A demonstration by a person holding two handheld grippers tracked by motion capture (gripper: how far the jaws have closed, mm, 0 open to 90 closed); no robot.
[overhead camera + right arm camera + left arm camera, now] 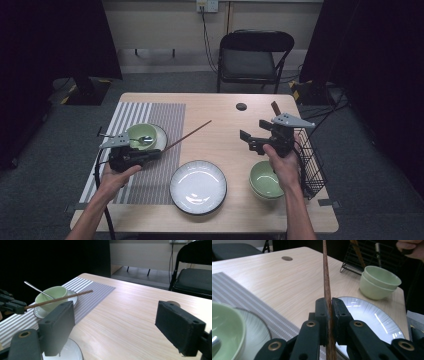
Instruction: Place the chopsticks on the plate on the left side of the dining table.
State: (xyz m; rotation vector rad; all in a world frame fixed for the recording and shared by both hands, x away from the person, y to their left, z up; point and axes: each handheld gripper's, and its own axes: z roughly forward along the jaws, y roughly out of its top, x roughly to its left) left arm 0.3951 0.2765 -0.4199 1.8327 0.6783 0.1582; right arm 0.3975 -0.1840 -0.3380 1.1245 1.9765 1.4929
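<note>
My left gripper (pixel 158 153) hovers over the striped placemat (pixel 150 112), shut on a long brown chopstick (pixel 189 134) that angles up and right over the table. In the left gripper view the jaws of that gripper (pixel 328 305) pinch the chopstick (pixel 327 277) tightly. Just behind it, a green bowl (pixel 141 135) holding a metal spoon (pixel 145 140) sits on a small plate. My right gripper (pixel 248 141) is held above the table's right half, open and holding nothing. In the right gripper view, this gripper (pixel 117 323) has wide-spread jaws facing the chopstick (pixel 60 299) and bowl (pixel 51 297).
A large white plate (pixel 198 186) lies near the front edge. Two stacked green bowls (pixel 265 180) sit to its right. A black wire basket (pixel 311 162) with another chopstick (pixel 275 107) stands at the right edge. A folding chair (pixel 252 57) stands behind the table.
</note>
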